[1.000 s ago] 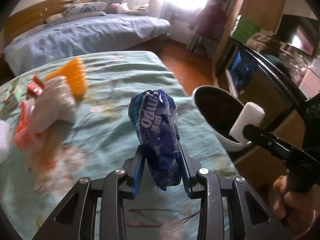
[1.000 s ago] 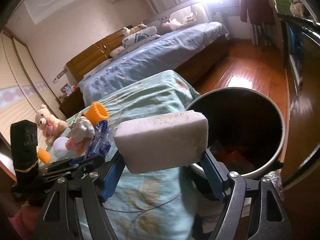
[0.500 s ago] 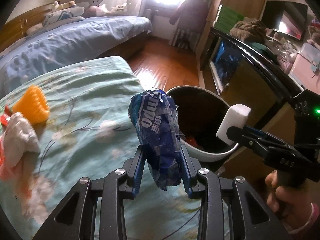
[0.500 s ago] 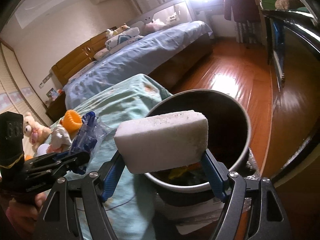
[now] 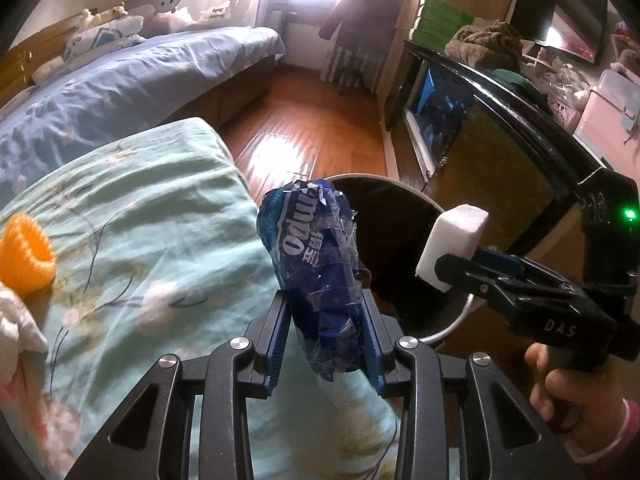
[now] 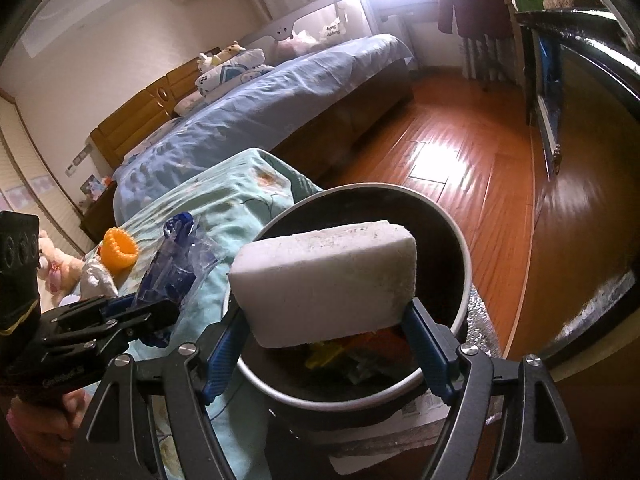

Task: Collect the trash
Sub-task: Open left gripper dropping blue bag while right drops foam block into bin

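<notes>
Left gripper (image 5: 325,322) clamps a blue wrapper (image 5: 316,264) beside the bin (image 6: 464,264); right gripper (image 6: 326,344), spread wide, grips a white sponge (image 6: 324,280) over the bin.

Both grippers were black linkage frames with silver screws and blue-lined fingers (image 5: 276,340); the right gripper (image 5: 452,268) carried "DAS" lettering, a green light.

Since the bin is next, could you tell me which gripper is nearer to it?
Right. The right gripper holds the white block over the bin; the left gripper is beside it, above the bedspread.
</notes>
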Available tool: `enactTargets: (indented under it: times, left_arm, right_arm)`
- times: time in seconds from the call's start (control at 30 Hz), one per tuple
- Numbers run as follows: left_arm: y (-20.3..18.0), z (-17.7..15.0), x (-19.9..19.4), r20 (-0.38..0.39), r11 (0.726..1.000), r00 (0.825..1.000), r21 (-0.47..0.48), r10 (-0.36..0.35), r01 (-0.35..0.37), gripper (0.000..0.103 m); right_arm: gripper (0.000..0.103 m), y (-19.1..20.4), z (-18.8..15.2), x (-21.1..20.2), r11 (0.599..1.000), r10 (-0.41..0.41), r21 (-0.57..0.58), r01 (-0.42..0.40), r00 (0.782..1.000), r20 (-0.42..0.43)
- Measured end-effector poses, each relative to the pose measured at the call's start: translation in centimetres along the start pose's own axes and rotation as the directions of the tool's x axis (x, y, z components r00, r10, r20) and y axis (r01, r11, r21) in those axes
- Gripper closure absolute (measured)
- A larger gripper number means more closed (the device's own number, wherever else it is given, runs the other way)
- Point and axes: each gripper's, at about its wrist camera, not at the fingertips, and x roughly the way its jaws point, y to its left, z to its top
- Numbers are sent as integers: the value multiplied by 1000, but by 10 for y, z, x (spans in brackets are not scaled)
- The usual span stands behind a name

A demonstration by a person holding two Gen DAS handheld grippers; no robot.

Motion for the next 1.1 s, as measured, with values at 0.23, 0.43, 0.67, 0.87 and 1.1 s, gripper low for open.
enactTargets:
  times: [0.23, 0.43, 0.67, 0.87, 1.1]
  left_arm:
    - [-7, 11, 15, -11, 1000, 1000, 19, -11, 12, 70]
    - [-11, 15, 24, -17, 999, 1000, 37, -25, 26, 69]
    - [-9, 19, 30, -29, 998, 999, 35, -43, 44, 68]
    - [-12, 22, 31, -25, 997, 998, 49, -53, 54, 52]
    - [-5, 12, 21, -8, 998, 998, 27, -58, 58, 47]
  right_arm:
    - [24, -6, 7, 3, 1000, -10, -3, 10, 1000, -8]
    - [24, -11, 11, 6, 1000, -12, 5, 12, 1000, -15]
    - [22, -15, 16, 7, 1000, -22, 9, 22, 1000, -13]
    - [18, -20, 19, 8, 999, -25, 31, 26, 999, -21]
    - [13, -19, 18, 7, 999, -30, 36, 31, 999, -23]
